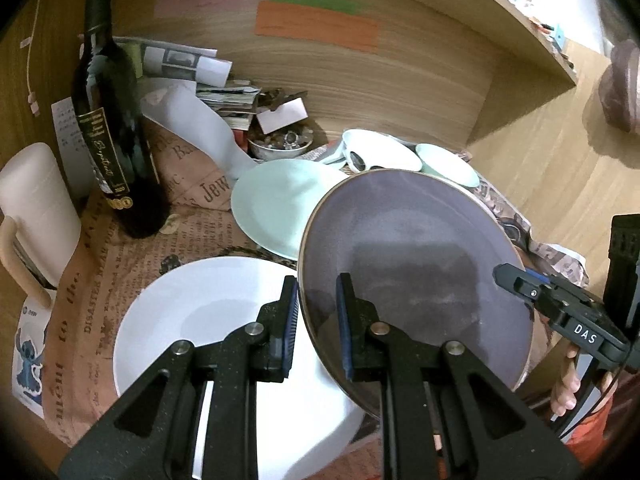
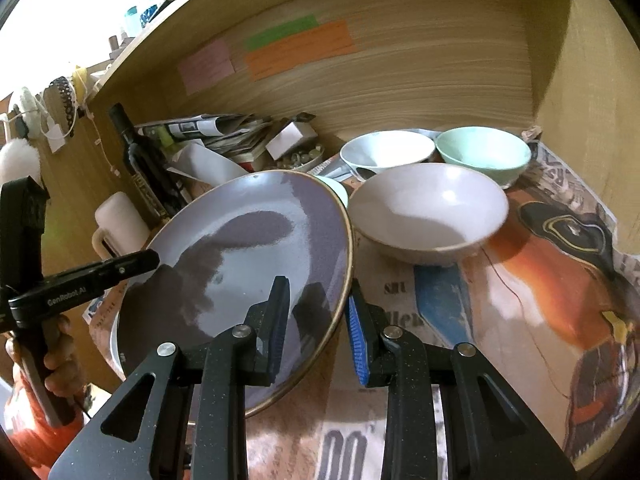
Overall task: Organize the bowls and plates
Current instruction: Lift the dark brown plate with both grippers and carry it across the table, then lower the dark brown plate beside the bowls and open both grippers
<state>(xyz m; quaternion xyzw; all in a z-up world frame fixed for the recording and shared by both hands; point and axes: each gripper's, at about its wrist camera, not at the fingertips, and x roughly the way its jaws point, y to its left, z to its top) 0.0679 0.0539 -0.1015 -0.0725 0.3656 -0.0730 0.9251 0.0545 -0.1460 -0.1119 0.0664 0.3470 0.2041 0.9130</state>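
Both claws grip one dish: the left claw (image 1: 318,320) is pinched nearly shut on the near-left rim of the purple plate (image 1: 420,264), and the right claw (image 2: 318,320), a little wider, clamps the same plate's right rim between its blue pads, one pad on the face and one beneath the edge. The plate is off the tabletop and tilted, hanging partly over the white plate (image 1: 208,320) that lies flat on the newspaper-covered tabletop (image 1: 104,280) below and to the left. Just beyond it lies a mint-green plate (image 1: 276,208), also flat and on its own. To the right, well clear of the plates, three bowls stand separately: a pale pink bowl (image 2: 428,212) nearest, a white bowl (image 2: 386,150) and a mint-green bowl (image 2: 484,152) behind it. Nothing looks stacked yet, so the task seems early: this first plate is mid-carry, probably bound for the white plate, with the green plate and all three bowls still to gather. A dark wine bottle (image 1: 108,120) stands at the left.
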